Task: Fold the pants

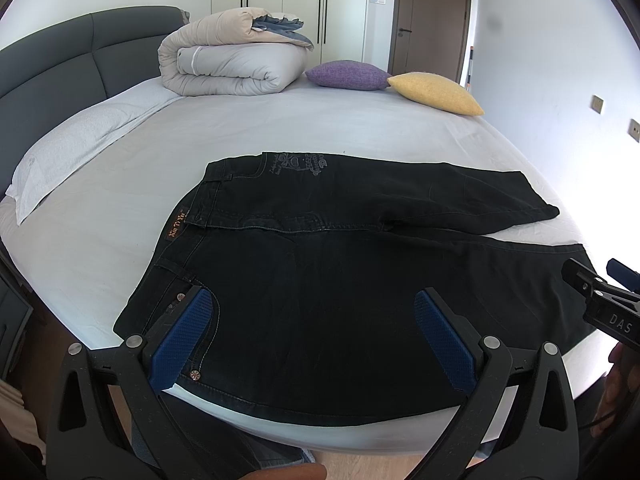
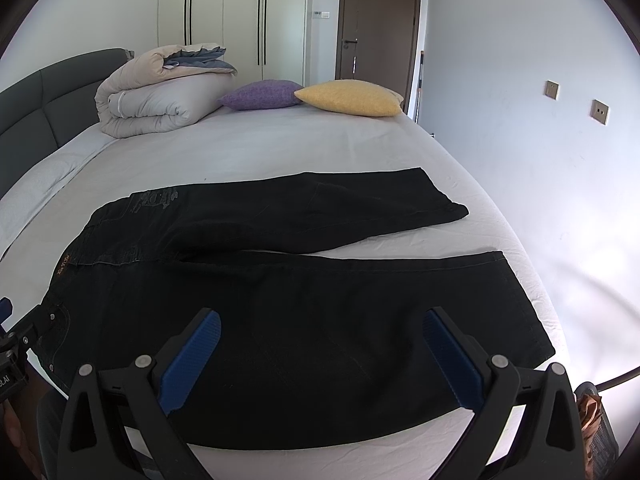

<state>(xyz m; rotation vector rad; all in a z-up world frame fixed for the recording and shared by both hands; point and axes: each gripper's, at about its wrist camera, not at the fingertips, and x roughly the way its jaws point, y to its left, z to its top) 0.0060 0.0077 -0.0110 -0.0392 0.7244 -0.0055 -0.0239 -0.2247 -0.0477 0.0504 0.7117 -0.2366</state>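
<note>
1. Directly ahead of both tools, the pants (image 1: 320, 264) lie spread flat on the bed (image 1: 280, 128), waistband off to the left tool's side and both legs running away toward the right tool's side.
2. Left tool (image 1: 312, 328): its blue pads stand wide apart, holding nothing, above the hip area near the front pocket and the near edge of the cloth.
3. Right tool (image 2: 320, 344): pads likewise wide apart and empty, poised over the thigh of the nearer leg (image 2: 360, 320).
4. Beyond the tools, the farther leg (image 2: 340, 204) splays away from the nearer one, leaving a wedge of bare sheet between them toward the hems.
5. Handling, as a judgement: this looks like dark denim, so fairly heavy and limp, yet stiffer at the waistband, seams and hems. It should not slip much on the sheet and nothing about it is fragile.
6. Where to take hold, again a judgement: thick edges give the surest bite. The waistband suits the left tool and a hem or outer seam suits the right one; pinching mid-panel would likely gather only the top layer.
7. Far past the pants, a rolled duvet (image 1: 236, 56) and two cushions sit well apart from the work.
</note>
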